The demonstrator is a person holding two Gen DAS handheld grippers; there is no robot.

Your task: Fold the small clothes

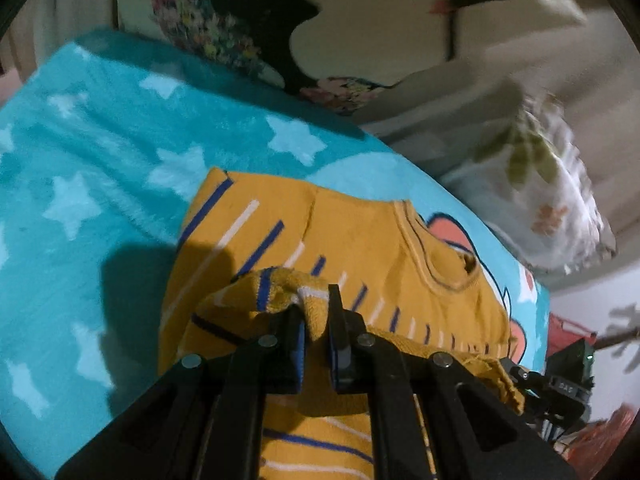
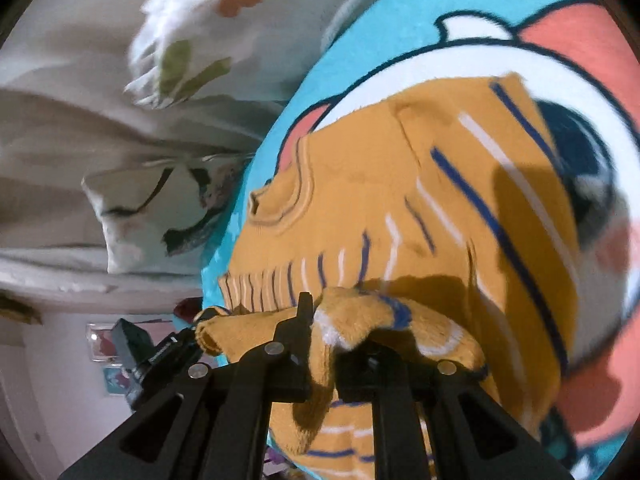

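A small mustard-yellow sweater with blue and white stripes lies on a turquoise blanket. Its round collar points to the far right. My left gripper is shut on a bunched edge of the sweater and holds it lifted over the garment. In the right wrist view the same sweater lies on the blanket's cartoon print. My right gripper is shut on another bunched edge of the sweater. Each gripper shows at the edge of the other's view.
Floral cream pillows and a white flowered cushion lie beyond the blanket. The blanket's edge drops off at the right, with a white wall and red items past it.
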